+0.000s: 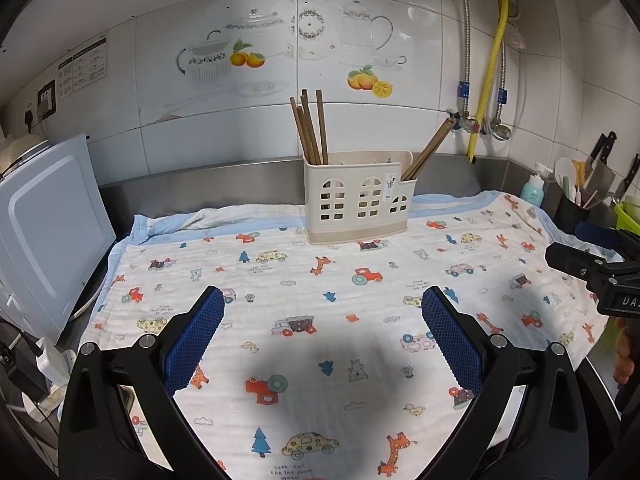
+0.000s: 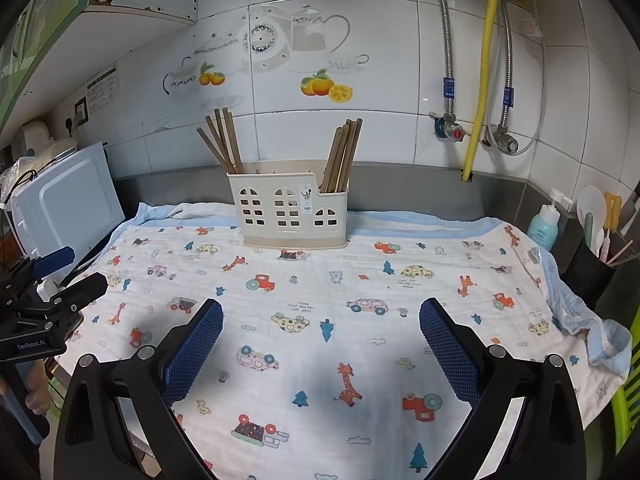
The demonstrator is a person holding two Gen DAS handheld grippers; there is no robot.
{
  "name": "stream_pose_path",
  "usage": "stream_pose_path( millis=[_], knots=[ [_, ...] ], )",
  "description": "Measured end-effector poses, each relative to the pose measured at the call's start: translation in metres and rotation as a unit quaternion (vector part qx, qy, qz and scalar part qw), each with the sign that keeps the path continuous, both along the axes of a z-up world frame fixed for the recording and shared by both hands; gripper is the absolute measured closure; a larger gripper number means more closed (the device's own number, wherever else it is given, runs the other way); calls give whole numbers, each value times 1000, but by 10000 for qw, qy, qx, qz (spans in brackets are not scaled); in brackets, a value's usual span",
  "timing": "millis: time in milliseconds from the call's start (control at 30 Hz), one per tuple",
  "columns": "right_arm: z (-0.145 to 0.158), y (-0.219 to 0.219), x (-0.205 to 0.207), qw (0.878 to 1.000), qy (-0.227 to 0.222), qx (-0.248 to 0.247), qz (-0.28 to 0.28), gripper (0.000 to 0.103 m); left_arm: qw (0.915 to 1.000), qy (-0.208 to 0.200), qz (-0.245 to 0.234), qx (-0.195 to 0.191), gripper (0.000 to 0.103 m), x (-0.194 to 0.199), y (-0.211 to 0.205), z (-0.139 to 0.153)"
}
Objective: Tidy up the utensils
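Observation:
A cream plastic utensil holder (image 1: 357, 200) (image 2: 290, 210) with window cut-outs stands at the back of a cartoon-print cloth (image 1: 320, 292) (image 2: 340, 300). Several brown wooden chopsticks (image 1: 310, 128) (image 2: 222, 140) stand in its left compartment. More chopsticks (image 1: 430, 148) (image 2: 344, 156) lean in its right compartment. My left gripper (image 1: 322, 312) is open and empty, low over the cloth in front of the holder; it also shows at the left edge of the right wrist view (image 2: 68, 276). My right gripper (image 2: 320, 316) is open and empty over the cloth; it also shows at the right edge of the left wrist view (image 1: 576, 246).
A white appliance (image 1: 48, 232) (image 2: 68, 208) stands at the left. A blue soap bottle (image 1: 534, 188) (image 2: 546, 224) and a black pot of tools (image 1: 576, 208) (image 2: 588, 276) stand at the right. Knives (image 1: 604, 156) hang at the far right. Pipes and valves (image 2: 476, 132) run down the tiled wall.

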State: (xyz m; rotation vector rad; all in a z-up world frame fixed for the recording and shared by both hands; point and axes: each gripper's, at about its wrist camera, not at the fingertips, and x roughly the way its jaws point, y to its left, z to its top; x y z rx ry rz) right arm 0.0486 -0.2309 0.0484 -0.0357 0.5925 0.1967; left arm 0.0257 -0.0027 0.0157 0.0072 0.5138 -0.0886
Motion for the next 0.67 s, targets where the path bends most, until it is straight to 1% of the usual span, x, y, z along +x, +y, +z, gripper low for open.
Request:
stream_pose_path(
  millis=[300, 667],
  knots=[
    [-1, 0, 1, 10000, 11, 20, 5, 8, 10000, -12, 77, 10, 5, 4, 3, 0],
    [-3, -1, 2, 10000, 32, 25, -7, 8, 10000, 34, 57, -52, 5, 3, 4, -4]
  ],
)
